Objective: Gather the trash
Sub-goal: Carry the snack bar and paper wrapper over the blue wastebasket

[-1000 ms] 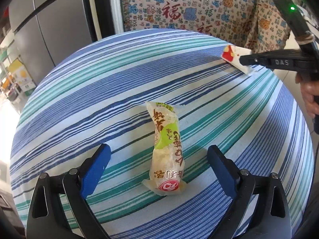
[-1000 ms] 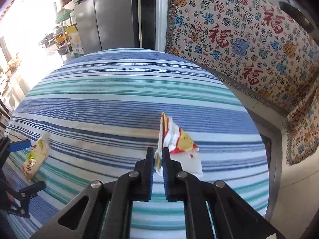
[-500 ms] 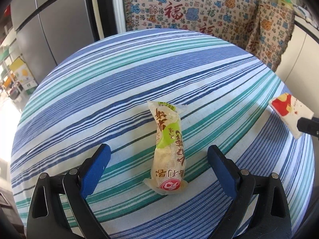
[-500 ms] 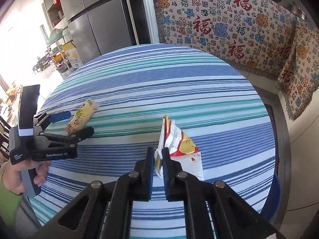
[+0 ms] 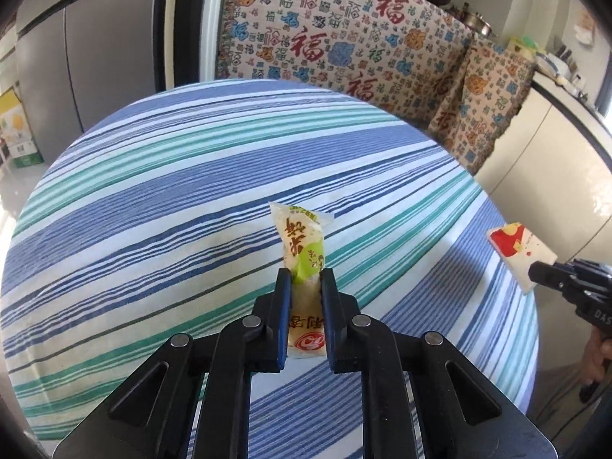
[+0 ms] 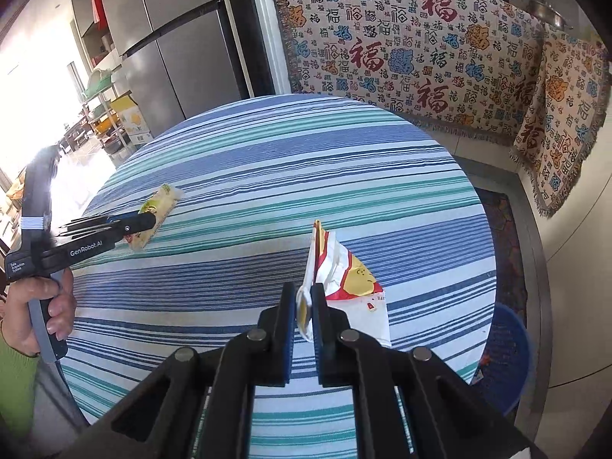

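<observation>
My left gripper (image 5: 305, 273) is shut on a yellow-green snack wrapper (image 5: 302, 244), which lies lengthwise between the jaws on the round striped table (image 5: 172, 199). It also shows in the right wrist view (image 6: 155, 210) at the left gripper's (image 6: 147, 222) tip. My right gripper (image 6: 305, 292) is shut on a red, white and yellow wrapper (image 6: 344, 271), held above the table's right edge. That wrapper (image 5: 520, 248) shows at the far right of the left wrist view, with the right gripper (image 5: 539, 273) on it.
A blue bin (image 6: 505, 359) stands on the floor beside the table's right edge. A patterned cloth (image 6: 420, 49) covers furniture behind the table. A grey fridge (image 6: 176, 38) stands at the back left. A white cabinet (image 5: 543, 160) is to the right.
My left gripper has closed from wide open onto the yellow-green wrapper. My right gripper has pulled back and higher with the red-white wrapper, towards the table's right edge.
</observation>
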